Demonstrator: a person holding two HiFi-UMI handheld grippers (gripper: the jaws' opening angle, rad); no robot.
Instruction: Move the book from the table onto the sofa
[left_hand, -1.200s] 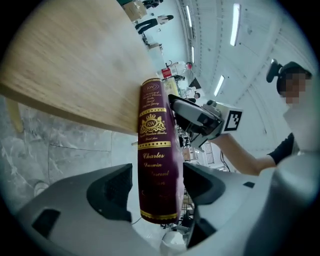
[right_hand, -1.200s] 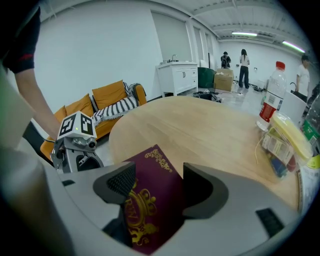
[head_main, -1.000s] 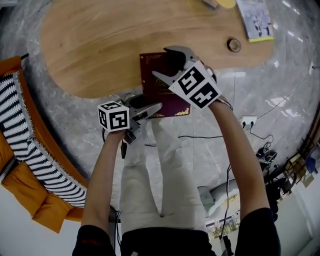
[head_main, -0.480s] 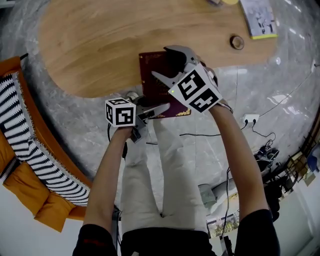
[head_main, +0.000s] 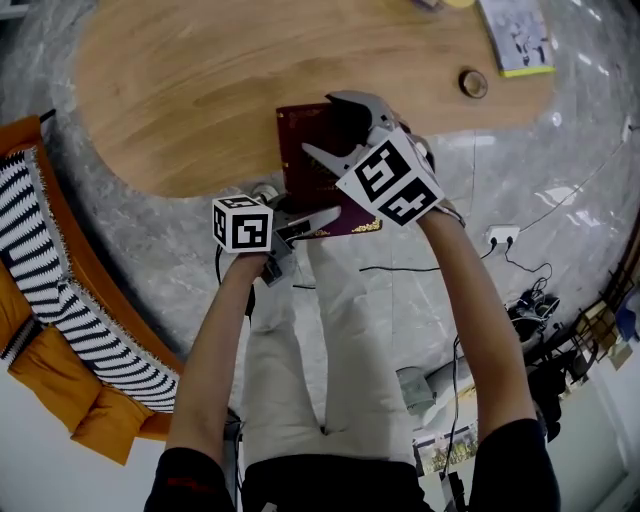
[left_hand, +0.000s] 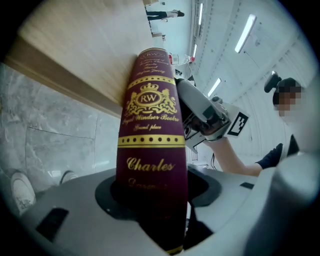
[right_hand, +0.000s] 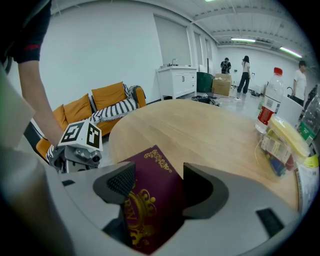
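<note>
Book: The book (head_main: 298, 140) is dark red with gold writing. It lies flat at the near edge of the bench (head_main: 200, 90). Its near end sticks out past that edge, over the floor.
Left jaws: The left gripper (head_main: 308, 220) comes in from the side at the near corner that sticks out. Its jaws have just been closing. The book's thick back is between them, and the pads look to press on both covers.
Right jaws: The right gripper (head_main: 325, 127) is over the cover, further in from the near edge. Its jaws stand wide apart with the book showing between them, not pinched. I cannot tell if the tips rest on the cover.
Sofa: The orange sofa (head_main: 80, 410) is past the bench's left edge, well apart from the book.
Step now: This looks like getting a good hold before the lift.
How to do it well: Squeeze hard enough first. The book looks heavy, and held by one corner it may droop or twist. The right jaws could steady it, or take the other side. Lift it clear of the bench before swinging it to the sofa.
Watch out: It may slip, or the covers may flop open.
</note>
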